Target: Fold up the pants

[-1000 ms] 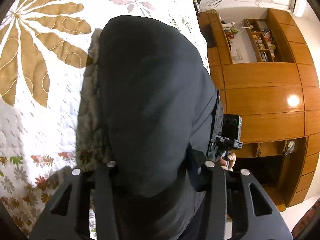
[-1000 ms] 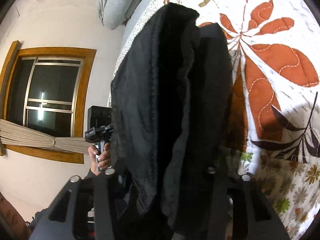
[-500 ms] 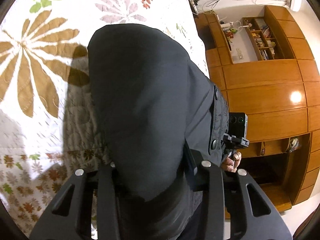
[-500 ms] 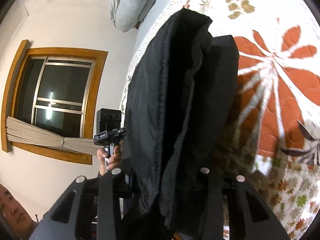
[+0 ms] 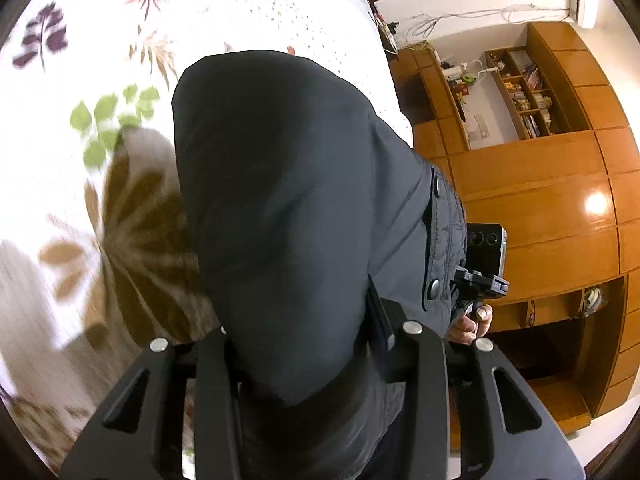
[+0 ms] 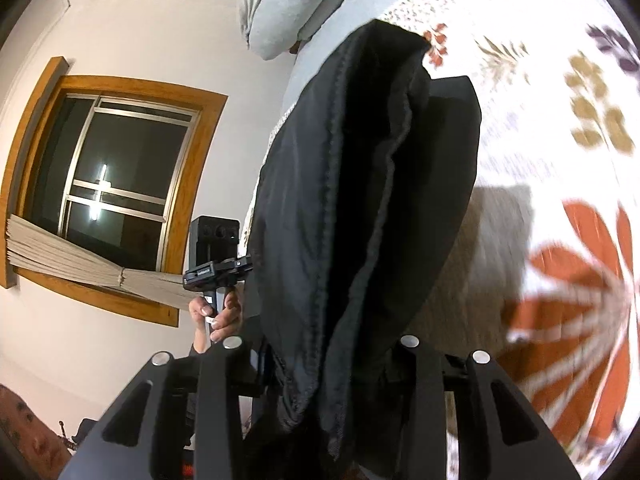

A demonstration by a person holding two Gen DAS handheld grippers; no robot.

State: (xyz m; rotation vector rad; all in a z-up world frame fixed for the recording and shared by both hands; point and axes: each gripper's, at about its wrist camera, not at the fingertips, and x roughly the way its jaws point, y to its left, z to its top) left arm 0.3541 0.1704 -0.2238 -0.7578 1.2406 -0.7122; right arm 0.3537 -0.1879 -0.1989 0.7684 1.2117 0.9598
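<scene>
dark pants hiding floral quilt

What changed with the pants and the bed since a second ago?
Both grippers carried the dark pants farther over the flowered bedspread; its pattern slid down in both views and is now blurred. The left gripper and right gripper stayed clamped on the pants, which hang between them as before. Nothing was let go.

Bright indoor light, glare on the wardrobe, motion-blurred bedspread, fisheye-curved edges.
</scene>
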